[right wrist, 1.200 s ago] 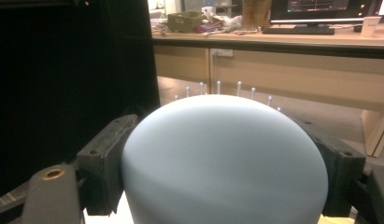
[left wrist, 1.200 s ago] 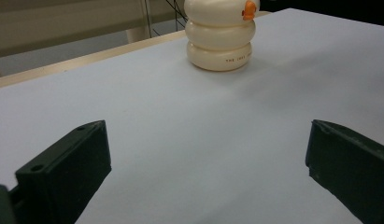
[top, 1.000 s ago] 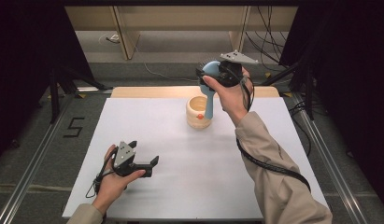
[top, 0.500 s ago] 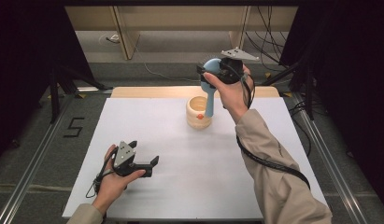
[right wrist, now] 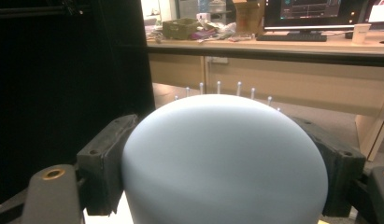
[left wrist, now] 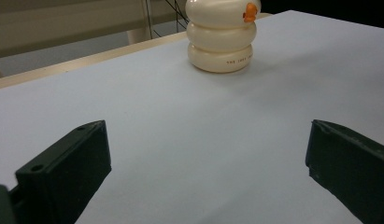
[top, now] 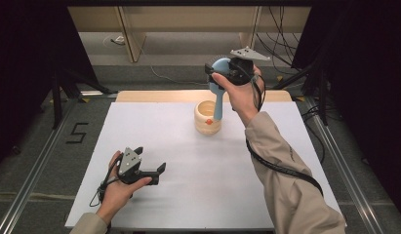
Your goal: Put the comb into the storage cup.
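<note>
Beige sleeves (top: 281,165), black hand-held gripper (top: 139,171) bodies topped by grey three-cornered plates, black trailing cables.

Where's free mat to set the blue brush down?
Bare white mat runs between the left gripper and the cream holder, plus the near right side beside the sleeve. Crowded spot: the holder, where the right gripper holds the blue brush above it.

White sheet (top: 188,195) on table; black "5" (top: 77,132) on floor; monitor (right wrist: 311,11), cardboard box (right wrist: 180,27) on far desk.
</note>
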Motion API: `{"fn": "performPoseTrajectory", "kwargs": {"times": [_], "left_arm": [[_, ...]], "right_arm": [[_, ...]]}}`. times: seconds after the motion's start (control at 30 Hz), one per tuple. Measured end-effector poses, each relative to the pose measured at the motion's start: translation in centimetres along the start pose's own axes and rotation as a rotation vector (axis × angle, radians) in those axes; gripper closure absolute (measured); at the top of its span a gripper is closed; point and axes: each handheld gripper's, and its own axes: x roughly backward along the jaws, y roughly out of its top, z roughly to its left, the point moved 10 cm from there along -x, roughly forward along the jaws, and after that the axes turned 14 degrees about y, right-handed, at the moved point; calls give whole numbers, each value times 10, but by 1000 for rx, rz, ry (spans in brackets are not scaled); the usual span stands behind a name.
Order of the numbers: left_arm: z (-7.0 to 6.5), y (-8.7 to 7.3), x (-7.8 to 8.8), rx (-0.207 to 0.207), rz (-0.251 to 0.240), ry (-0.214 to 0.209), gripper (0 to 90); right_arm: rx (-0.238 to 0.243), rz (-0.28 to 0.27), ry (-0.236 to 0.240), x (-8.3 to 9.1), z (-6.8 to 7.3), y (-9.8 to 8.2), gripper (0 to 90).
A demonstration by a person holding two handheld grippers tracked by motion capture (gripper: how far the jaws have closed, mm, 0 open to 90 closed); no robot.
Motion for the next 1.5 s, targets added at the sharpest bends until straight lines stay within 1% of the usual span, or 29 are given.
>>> {"fn": "performPoseTrajectory", "kwargs": {"times": [0.57,1.5], "left_arm": [[0,0,0,1,0,-1,0],[0,0,0,4,-1,-3,0]], "right_arm": [[7,-5,-5,-5,-1,4,214],[8,-13,-19,-13,-7,6,214]]}}
